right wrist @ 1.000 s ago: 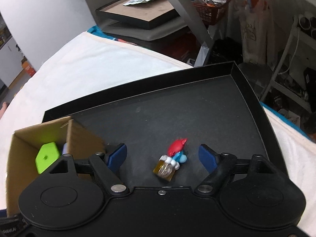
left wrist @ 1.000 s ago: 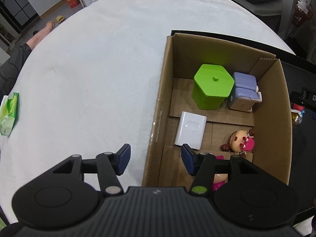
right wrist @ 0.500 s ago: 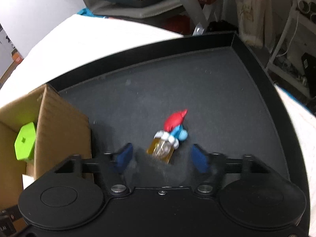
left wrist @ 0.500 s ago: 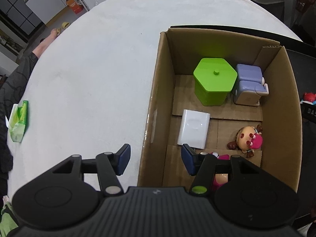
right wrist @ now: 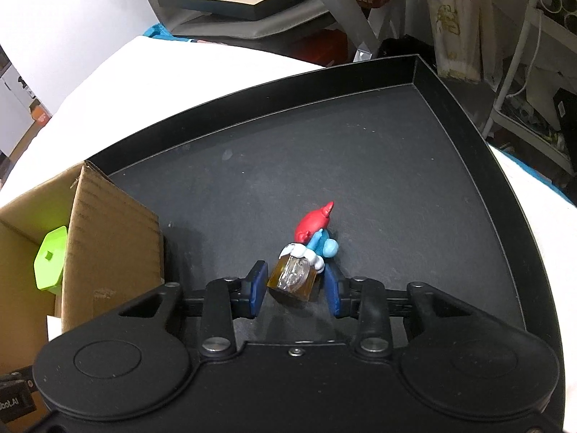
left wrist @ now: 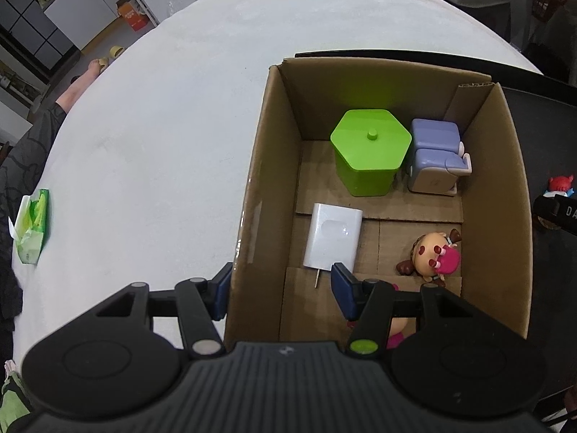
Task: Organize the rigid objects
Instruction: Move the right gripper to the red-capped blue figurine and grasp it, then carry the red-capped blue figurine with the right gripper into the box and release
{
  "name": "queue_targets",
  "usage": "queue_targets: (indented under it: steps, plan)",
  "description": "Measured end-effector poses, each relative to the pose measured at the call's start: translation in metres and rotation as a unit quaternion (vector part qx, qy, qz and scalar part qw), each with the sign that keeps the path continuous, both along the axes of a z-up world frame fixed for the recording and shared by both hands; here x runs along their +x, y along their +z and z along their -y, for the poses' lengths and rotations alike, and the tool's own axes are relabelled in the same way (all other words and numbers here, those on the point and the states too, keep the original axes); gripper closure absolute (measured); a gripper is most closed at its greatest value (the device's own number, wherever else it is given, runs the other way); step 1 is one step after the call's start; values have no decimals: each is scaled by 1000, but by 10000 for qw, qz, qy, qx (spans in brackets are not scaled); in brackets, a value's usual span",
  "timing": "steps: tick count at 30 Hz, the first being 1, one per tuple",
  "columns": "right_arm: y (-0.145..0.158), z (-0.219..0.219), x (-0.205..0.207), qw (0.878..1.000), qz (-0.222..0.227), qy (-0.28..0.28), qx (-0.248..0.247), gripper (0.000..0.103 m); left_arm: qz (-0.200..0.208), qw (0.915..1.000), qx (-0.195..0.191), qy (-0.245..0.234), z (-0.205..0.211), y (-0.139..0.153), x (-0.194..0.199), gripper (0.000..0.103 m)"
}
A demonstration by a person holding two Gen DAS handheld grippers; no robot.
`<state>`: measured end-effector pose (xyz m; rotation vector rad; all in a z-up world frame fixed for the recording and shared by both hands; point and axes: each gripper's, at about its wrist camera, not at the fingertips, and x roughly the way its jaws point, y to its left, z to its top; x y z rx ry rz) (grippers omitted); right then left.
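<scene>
I have the right gripper (right wrist: 295,290) set low over the black tray (right wrist: 450,83), its jaws just closing around the blue figurine (right wrist: 306,256). The amber base sits between the pads; the left pad meets it, while the right pad looks just short of contact, so I judge the grip not yet secure. Taking the base suits the blocky shape better than the rounded red hat.

My left gripper (left wrist: 281,290) stands half apart and straddles the near left wall of the cardboard box (left wrist: 252,195), clamping nothing; I judge it is stationed there to steady the box.

Further in, the box holds a white charger (left wrist: 333,238), a doll (left wrist: 434,256), a green hexagonal container (left wrist: 369,151) and a lilac toy (left wrist: 436,155). The floor between them is free for the figurine.
</scene>
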<state>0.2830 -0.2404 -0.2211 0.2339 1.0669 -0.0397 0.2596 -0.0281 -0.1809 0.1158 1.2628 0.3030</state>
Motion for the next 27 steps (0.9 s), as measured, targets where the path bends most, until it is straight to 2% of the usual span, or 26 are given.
queue_targets:
  steps: [6,8,12,13,27]
  plan:
    - [2,7,2,9999,-4,-132,46,70,48,9999,-96,-19,-4,4,-2,48]
    - [4,7,3,9999,14,-105,-20,75,76,9998,-157,-14,-8,6,-3,48]
    - [10,10,5,9999,48,-96,-62,76,143,9996,-242,8,-12,10,-4,48]
    - [12,9,4,9999,75,-55,-114,81,158,9995,-266,16,-14,11,-5,48]
    - [56,-12,-11,9986,331,309,-275,81,330,9964,-762,164,-38,14,-11,48]
